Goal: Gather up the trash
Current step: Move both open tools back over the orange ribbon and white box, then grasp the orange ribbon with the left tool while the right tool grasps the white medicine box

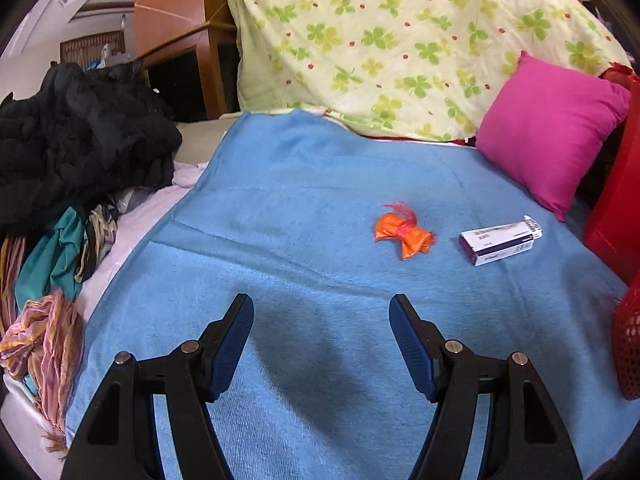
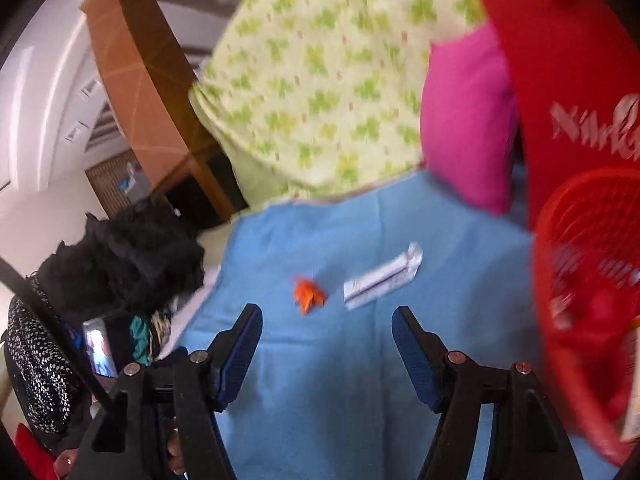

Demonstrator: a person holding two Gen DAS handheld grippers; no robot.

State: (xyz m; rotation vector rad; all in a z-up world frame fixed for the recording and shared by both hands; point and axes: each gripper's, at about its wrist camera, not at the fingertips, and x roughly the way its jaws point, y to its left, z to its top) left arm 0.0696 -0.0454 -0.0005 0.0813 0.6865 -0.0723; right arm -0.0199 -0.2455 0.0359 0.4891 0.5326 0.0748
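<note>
An orange wrapper (image 1: pixel 404 235), twisted at its middle and tied with a red strip, lies on the blue blanket (image 1: pixel 304 208) that covers the bed. Just beside it, to the right and apart from it, lies a small white-and-purple carton (image 1: pixel 500 240); its print is too small to read. The left hand-held gripper (image 1: pixel 321 312) hangs over bare blanket short of both pieces, its jaws spread with nothing between them. The right hand-held gripper (image 2: pixel 327 322) is likewise spread and empty — its view is smeared, so the wrapper (image 2: pixel 307 295) and carton (image 2: pixel 382 278) show only as soft shapes ahead of its fingertips. A red mesh basket (image 2: pixel 580 280) stands at the right edge of the bed, cut off by the frame; something pale lies inside it, but what it is cannot be told. Behind sit a pink cushion (image 1: pixel 552 132) and a clover-print sheet (image 1: pixel 400 40) draped over something hidden. A heap of dark clothes (image 1: pixel 76 136) fills the left side.
</note>
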